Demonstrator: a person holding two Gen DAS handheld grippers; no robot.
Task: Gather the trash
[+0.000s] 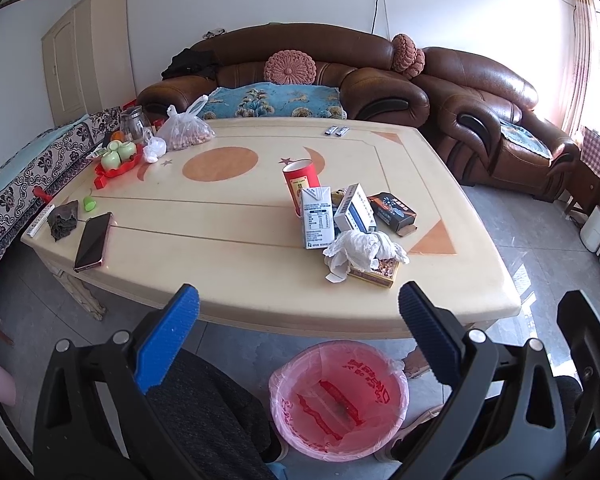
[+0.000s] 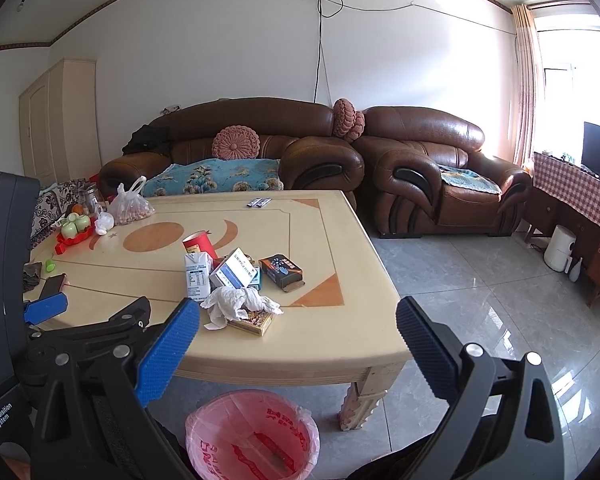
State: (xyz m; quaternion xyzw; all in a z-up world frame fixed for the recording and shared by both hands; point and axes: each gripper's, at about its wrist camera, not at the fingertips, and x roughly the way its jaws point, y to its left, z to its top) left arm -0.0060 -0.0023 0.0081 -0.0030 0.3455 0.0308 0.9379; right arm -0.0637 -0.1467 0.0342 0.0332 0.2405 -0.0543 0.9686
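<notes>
- Left claw (image 1: 298, 308) and right claw (image 2: 298, 322): both spread wide, nothing between the blue pads, held short of the table (image 1: 228, 280) near edge.
- Readable writing: "Data Acquisition System" on the black housing (image 2: 0, 416) at the right view's left edge. Red print on the bin liner is too distorted to read.
- Carton and box labels are too small to make out.
- Trash cluster lies ahead of both claws on the table: crumpled tissue (image 1: 364, 250) nearest, partly covering a patterned box (image 1: 380, 272); behind it a milk carton (image 1: 316, 218), white-blue box (image 1: 356, 208), black box (image 1: 392, 210), red cup (image 1: 302, 180).
- Pink-lined bin (image 1: 338, 398) sits on the floor below the claws, its lower rim cut off in the right view.
</notes>
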